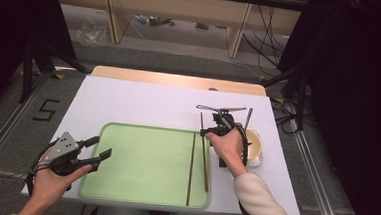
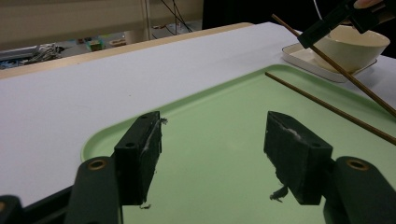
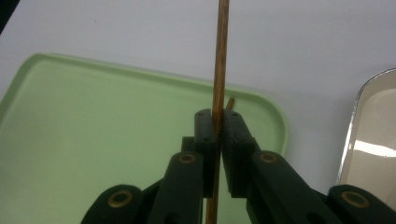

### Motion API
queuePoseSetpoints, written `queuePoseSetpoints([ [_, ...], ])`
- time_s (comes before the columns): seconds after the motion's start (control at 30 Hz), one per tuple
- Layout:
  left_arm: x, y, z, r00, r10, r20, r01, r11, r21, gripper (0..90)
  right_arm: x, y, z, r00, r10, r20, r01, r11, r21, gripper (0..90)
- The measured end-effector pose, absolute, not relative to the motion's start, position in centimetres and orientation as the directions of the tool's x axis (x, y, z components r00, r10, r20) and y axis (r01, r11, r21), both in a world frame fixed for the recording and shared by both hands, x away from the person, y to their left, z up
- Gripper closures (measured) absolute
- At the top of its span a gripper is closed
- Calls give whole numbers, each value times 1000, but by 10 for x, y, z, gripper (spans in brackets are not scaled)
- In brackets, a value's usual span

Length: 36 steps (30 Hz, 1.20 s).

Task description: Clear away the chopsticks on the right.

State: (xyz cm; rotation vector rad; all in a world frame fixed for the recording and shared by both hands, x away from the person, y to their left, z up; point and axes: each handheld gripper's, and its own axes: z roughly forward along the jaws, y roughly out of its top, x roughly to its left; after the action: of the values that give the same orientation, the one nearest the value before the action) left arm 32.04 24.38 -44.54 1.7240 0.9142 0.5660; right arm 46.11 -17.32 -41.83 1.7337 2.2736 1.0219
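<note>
Landmark: green tray (image 1: pixel 145 165). Right gripper (image 1: pixel 216 131) sits over the tray's far right corner, jaws pinched nearly together on a wooden chopstick (image 1: pixel 204 153); in the right gripper view the stick (image 3: pixel 219 70) runs straight up between the two pads, clamped near its far end. The held chopstick's long axis runs near-to-far along the tray's right side, near end low over the tray's right part, far end sticking out past the tray's far rim. Can't tell whether the near tip touches the tray floor. Second chopstick (image 1: pixel 191 167) already lies flat in the tray, just left of the held one and roughly parallel. Key relation for the next move, as I read it: held stick is already aligned with the resting one and just beside it, so lowering and releasing should pair them; no rotation needed. Left gripper (image 1: pixel 98 157) hovers at the tray's left edge, jaws spread wide, nothing between them, well apart from both sticks. White bowl (image 1: pixel 254 144) on its small dish is just right of the tray, behind the right hand (image 1: pixel 228 147); watch clearance there.
</note>
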Motion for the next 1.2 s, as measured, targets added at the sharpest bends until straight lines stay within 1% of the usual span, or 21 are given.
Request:
queuePoseSetpoints([
  [0.07, 320, 244, -445, 595, 801, -63, 302, -151, 941, 367, 459, -171, -419, -323, 894, 310, 828, 108, 550, 862],
  [0.1, 320, 244, -445, 597, 800, -56, 300, -157, 941, 367, 458, -172, -419, -327, 894, 306, 838, 124, 531, 861],
  [0.13, 320, 244, -445, 597, 800, -57, 300, -157, 941, 367, 458, -172, -421, -338, 891, 304, 830, 130, 542, 861],
  [0.17, 320, 243, -446, 596, 800, -61, 303, -154, 941, 367, 455, -169, -420, -287, 900, 329, 860, 91, 502, 859],
  [0.2, 320, 243, -446, 596, 801, -61, 303, -154, 940, 367, 455, -170, -421, -300, 903, 309, 857, 113, 502, 858],
  [0.23, 320, 243, -446, 596, 800, -61, 303, -154, 941, 367, 455, -170, -422, -298, 900, 320, 863, 110, 493, 857],
  [0.27, 320, 244, -446, 596, 801, -60, 303, -155, 940, 367, 453, -168, -422, -252, 910, 329, 882, 76, 466, 856],
  [0.3, 320, 244, -446, 596, 801, -60, 303, -155, 940, 367, 452, -167, -422, -244, 908, 340, 890, 71, 451, 855],
  [0.47, 320, 243, -446, 597, 800, -58, 301, -157, 941, 367, 451, -165, -429, -235, 916, 326, 901, 79, 428, 848],
  [0.57, 320, 244, -445, 597, 800, -56, 299, -157, 941, 367, 452, -165, -435, -277, 917, 286, 881, 123, 457, 847],
  [0.63, 320, 244, -445, 595, 802, -63, 303, -151, 941, 367, 450, -162, -433, -245, 920, 305, 903, 102, 416, 846],
  [0.7, 320, 244, -446, 596, 801, -60, 302, -154, 941, 367, 451, -162, -435, -262, 920, 291, 899, 123, 419, 844],
  [0.8, 320, 244, -445, 596, 801, -58, 301, -156, 941, 367, 450, -161, -437, -245, 927, 285, 906, 114, 408, 841],
  [0.87, 320, 244, -446, 596, 801, -61, 302, -154, 941, 367, 452, -162, -441, -274, 923, 269, 895, 143, 422, 840],
  [0.9, 320, 244, -446, 596, 801, -60, 303, -154, 941, 367, 451, -161, -440, -257, 926, 277, 906, 131, 403, 840],
  [0.97, 320, 244, -446, 596, 801, -60, 302, -155, 941, 367, 455, -163, -445, -304, 918, 255, 883, 170, 437, 839],
  [1.0, 321, 243, -446, 596, 801, -60, 303, -155, 940, 367, 454, -160, -444, -259, 927, 271, 907, 137, 398, 840],
  [1.03, 321, 243, -446, 596, 801, -60, 303, -155, 940, 366, 453, -159, -444, -242, 929, 279, 915, 124, 384, 839],
  [1.07, 321, 243, -446, 596, 801, -60, 303, -155, 940, 366, 454, -159, -446, -263, 928, 266, 905, 141, 402, 838],
  [1.13, 320, 244, -446, 596, 801, -60, 303, -155, 940, 367, 454, -157, -446, -223, 934, 280, 927, 114, 357, 838],
  [1.2, 320, 244, -446, 596, 801, -59, 302, -156, 940, 367, 455, -157, -447, -211, 936, 282, 931, 105, 349, 838],
])
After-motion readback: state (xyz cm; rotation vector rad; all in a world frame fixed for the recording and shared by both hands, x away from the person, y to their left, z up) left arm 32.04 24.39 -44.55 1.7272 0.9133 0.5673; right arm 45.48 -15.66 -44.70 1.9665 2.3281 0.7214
